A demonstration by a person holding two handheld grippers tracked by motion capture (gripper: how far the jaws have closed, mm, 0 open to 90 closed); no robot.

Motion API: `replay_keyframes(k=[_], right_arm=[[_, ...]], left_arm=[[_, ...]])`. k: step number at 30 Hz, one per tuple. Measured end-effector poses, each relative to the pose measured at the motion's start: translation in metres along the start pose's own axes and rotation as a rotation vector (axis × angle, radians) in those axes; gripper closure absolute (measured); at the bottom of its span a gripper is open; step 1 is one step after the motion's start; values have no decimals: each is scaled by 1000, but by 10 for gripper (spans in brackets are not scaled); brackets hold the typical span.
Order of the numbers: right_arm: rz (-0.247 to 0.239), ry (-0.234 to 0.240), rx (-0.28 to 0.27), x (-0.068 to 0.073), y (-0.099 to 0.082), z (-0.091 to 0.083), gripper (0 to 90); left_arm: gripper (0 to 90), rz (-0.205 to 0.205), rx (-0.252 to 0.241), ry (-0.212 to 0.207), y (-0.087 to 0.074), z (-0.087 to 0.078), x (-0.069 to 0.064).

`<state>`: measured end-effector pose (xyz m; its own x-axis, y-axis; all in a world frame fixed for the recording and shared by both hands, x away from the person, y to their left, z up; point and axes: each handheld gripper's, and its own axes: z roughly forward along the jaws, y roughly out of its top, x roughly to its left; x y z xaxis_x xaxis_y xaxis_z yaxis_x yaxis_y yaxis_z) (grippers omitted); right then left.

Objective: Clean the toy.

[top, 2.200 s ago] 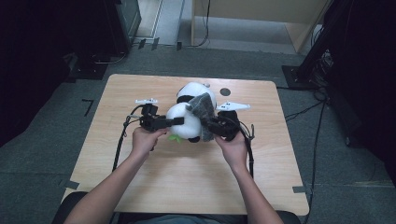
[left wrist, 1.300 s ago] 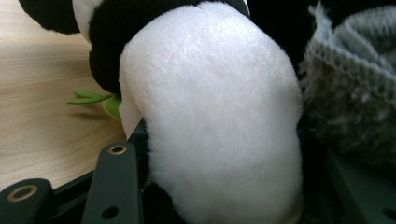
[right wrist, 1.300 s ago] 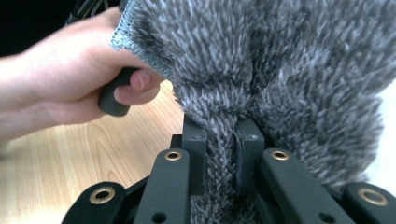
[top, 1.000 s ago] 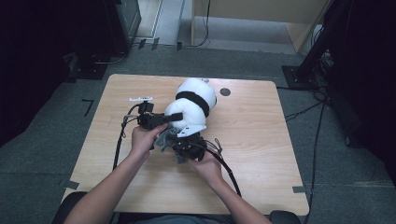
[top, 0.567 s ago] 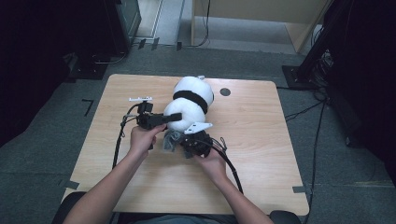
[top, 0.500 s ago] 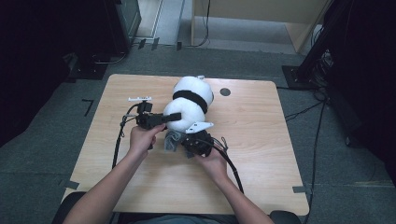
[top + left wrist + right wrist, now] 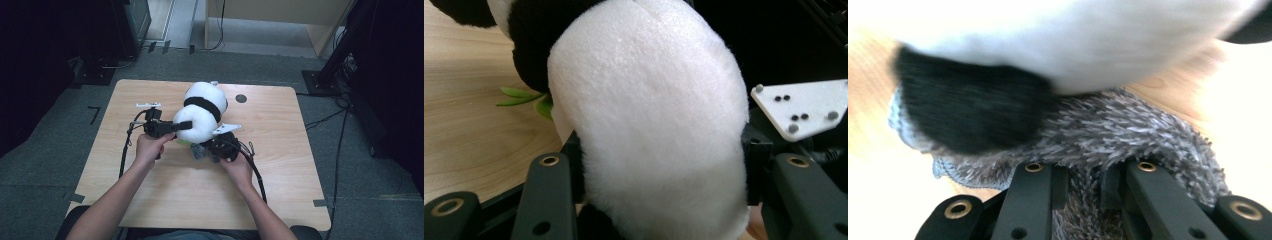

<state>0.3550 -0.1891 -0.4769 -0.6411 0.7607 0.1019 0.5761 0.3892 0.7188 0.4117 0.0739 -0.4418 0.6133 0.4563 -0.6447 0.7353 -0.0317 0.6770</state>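
- Panda plush, white w/ black band & black limbs (image 7: pixel 202 112), lies on the light wooden table (image 7: pixel 165 200), roughly mid-table toward the far edge; we hold it from both sides.
- Left gripper (image 7: pixel 184 125): we clamp its black jaws on the plush's white rounded body; in the left gripper view the fur (image 7: pixel 649 125) bulges between both jaws, pads pressed into it.
- Right gripper (image 7: pixel 202 151): jaws closed tight on a grey fuzzy knit cloth piece (image 7: pixel 1128 135) at the plush's near underside; in the right gripper view the fabric is pinched between the two jaws, a black furry limb (image 7: pixel 968 112) just above it.
- Green leaf-shaped bits (image 7: pixel 521 96) stick out beside the black band, just over the tabletop.
- Small dark round spot (image 7: pixel 241 98) on the table, near the plush's far right side, apart from it.
- Our right hand (image 7: pixel 240 167) sits just behind the right gripper; view from that gripper is blurred.
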Motion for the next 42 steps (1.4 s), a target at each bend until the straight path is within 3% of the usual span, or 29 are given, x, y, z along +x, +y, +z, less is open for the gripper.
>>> replay_keyframes(k=[8,14,23,27,33,42], right_arm=[[76,-21,-5,-23,-3,-7,799],[133,-52,-12,-38,-4,-15,800],[234,-64,-73,-56,-5,-34,800],[299,-21,-145,-65,-4,-47,798],[300,-12,-185,-67,-1,-61,795],[291,-47,-185,-75,-1,-77,792]], left_arm=[[447,4,19,-11,0,0,0],[446,38,40,10,0,1,-1],[445,45,62,15,-2,4,2],[445,69,86,41,-4,6,2],[446,77,85,39,-5,8,2],[445,73,35,55,1,-5,13]])
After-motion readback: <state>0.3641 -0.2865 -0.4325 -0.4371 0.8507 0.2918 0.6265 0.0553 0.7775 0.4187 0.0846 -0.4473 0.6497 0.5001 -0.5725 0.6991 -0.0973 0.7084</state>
